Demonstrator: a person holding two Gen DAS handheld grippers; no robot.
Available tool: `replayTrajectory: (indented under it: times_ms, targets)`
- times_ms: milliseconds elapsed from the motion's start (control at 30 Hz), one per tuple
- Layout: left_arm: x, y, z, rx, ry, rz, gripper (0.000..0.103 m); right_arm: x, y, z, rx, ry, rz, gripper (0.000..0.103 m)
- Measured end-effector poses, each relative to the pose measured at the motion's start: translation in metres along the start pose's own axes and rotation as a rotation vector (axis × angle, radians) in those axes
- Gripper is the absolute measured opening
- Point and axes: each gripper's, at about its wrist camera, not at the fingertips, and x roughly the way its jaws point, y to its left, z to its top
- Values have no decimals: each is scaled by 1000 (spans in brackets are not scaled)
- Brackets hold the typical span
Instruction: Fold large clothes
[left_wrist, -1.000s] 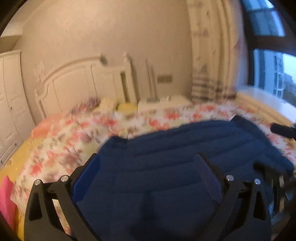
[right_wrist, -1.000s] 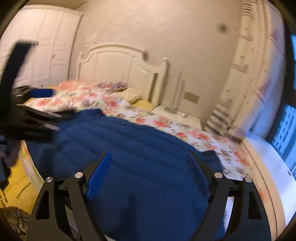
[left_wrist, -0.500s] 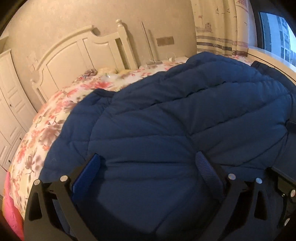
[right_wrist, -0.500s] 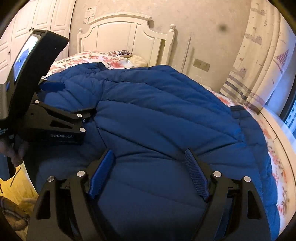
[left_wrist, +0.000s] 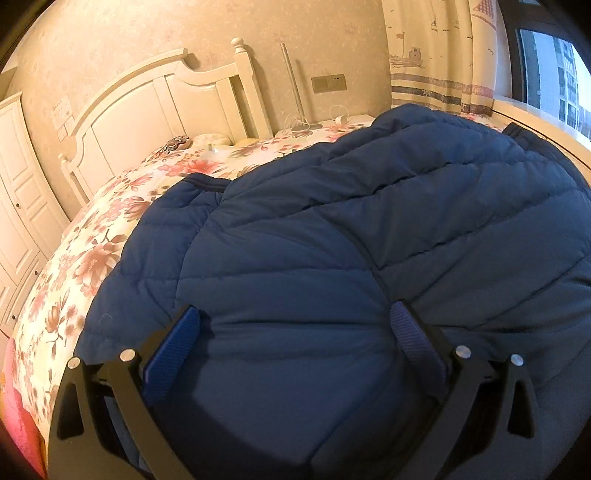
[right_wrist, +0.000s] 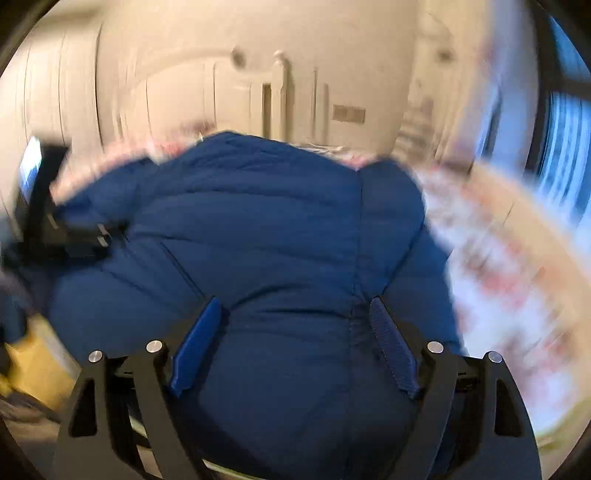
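Now the blue puffer jacket (left_wrist: 332, 229) bulges between both wide-spread grippers, left gripper (left_wrist: 295, 332) and right gripper (right_wrist: 295, 317).

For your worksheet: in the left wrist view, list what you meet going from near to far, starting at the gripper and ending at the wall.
left gripper → blue padded jacket → floral bedspread → pillows → white headboard → wall
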Motion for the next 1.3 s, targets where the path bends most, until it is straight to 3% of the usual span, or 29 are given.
replayTrajectory:
  times_ms: [67,133,200,233,333,433,467,533,633,733,867,900,967,1033,1100,1200,1300]
  targets:
    - [0,-1,0,2,2,5,101,-8,8,8,-42,22,-71,77]
    - [0,-1,0,1,1,5,101,-24,15,15,-71,-25,-154,77]
    - [0,0,0,-1,-1,5,101,-33,10,16,-60,-61,-173,78]
    - [-1,0,0,-4,-1,3,101,-25,2,11,-41,-20,-169,79]
    - [-1,3,2,-8,18,-21,101,-3,-31,0,87,53,-30,81]
    - [-11,18,12,-15,89,-116,101,-6,-21,24,34,163,-104,83]
    - [-19,28,18,-42,83,-157,101,-11,-14,33,6,169,-137,82]
    - [-35,49,31,-90,11,-148,101,-21,-2,56,-48,102,-149,83]
    - [-36,69,56,-111,-56,-86,101,-24,22,94,-93,19,-53,83]
    - [-3,75,81,-105,7,-18,101,10,54,136,-164,1,-1,81]
    - [55,63,84,11,103,41,101,62,76,172,-155,79,78,62]
    - [74,62,78,8,157,32,101,77,84,176,-186,87,59,62]
    - [80,75,72,-87,178,-39,101,117,88,172,-239,146,-19,61]
    - [79,87,70,-148,167,-66,101,170,71,154,-200,303,-45,62]
    - [80,93,67,-180,177,-85,101,177,53,156,-76,323,19,56]
    - [85,95,66,-195,189,-72,101,167,55,162,-63,313,-38,56]
    - [83,86,66,-163,172,-18,101,154,64,171,-35,232,2,56]
